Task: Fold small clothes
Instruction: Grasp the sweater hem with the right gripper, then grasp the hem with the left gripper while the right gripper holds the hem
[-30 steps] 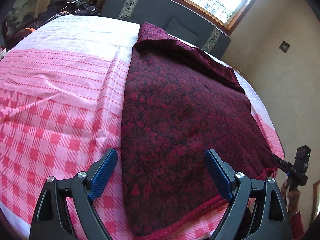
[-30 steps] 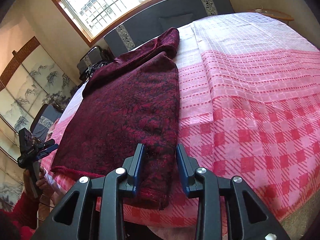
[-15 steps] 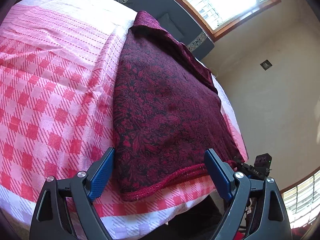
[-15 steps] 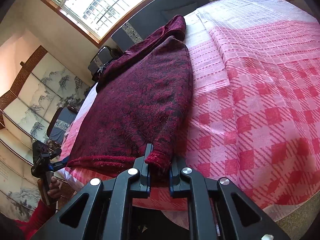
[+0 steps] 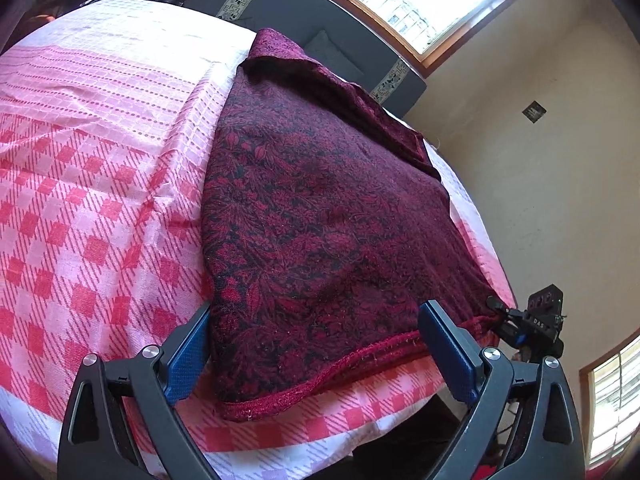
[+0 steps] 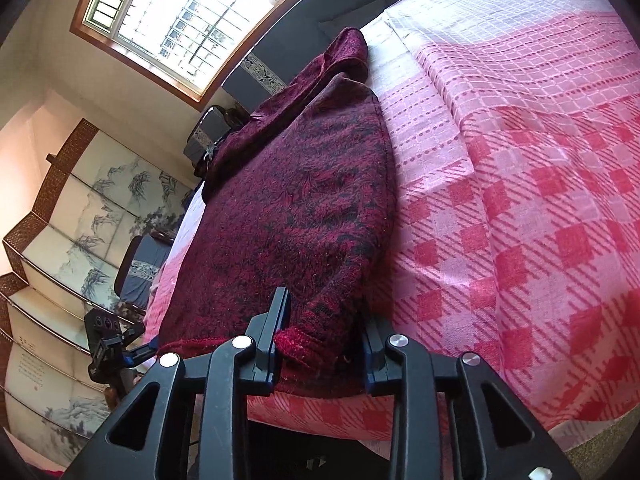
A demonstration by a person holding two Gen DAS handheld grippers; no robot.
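Note:
A dark red patterned garment (image 5: 320,216) lies flat on the pink checked bedcover (image 5: 88,208), its hem along the near bed edge. My left gripper (image 5: 316,352) is open, its blue pads on either side of the near left hem corner, not gripping it. My right gripper (image 6: 324,332) has its jaws around the garment's (image 6: 296,208) near right hem corner, which bunches between them. In the left wrist view the right gripper (image 5: 520,324) shows at the right hem corner.
The bedcover (image 6: 520,184) spreads wide on both sides of the garment. A dark headboard (image 5: 304,24) and a window stand at the far end. A painted folding screen (image 6: 80,216) and a chair stand left of the bed.
My right gripper closed from part open around the hem corner, then widened a little with the cloth still bunched in it. My left gripper stayed open and shifted over the near left hem corner.

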